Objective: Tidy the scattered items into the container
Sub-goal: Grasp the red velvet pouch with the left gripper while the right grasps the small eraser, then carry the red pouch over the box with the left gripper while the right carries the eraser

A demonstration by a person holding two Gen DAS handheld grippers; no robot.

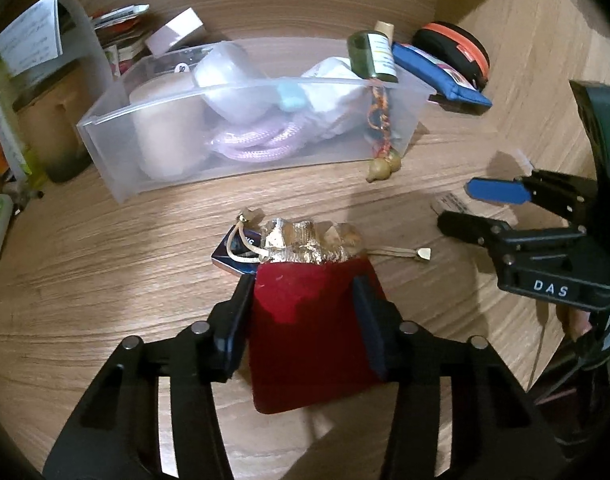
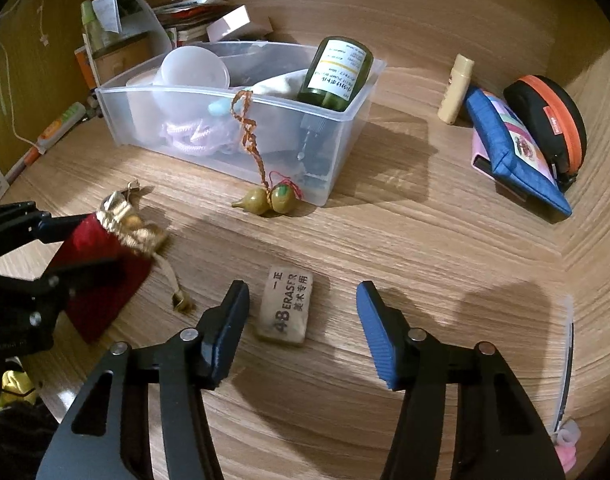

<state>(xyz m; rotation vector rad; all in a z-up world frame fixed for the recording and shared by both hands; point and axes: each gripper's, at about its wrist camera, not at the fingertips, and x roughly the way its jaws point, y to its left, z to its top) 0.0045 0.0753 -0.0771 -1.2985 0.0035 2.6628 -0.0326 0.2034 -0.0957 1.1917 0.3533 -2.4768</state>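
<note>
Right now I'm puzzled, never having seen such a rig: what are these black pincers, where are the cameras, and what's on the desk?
A person holds two hand-held claws, each with a fisheye camera looking along its fingers. The left view shows the left claw closed on a red pouch. The right view shows the right claw open around an eraser, touching nothing. Farther back stands a clear container holding a green bottle, with a gourd charm hanging over its rim.
</note>
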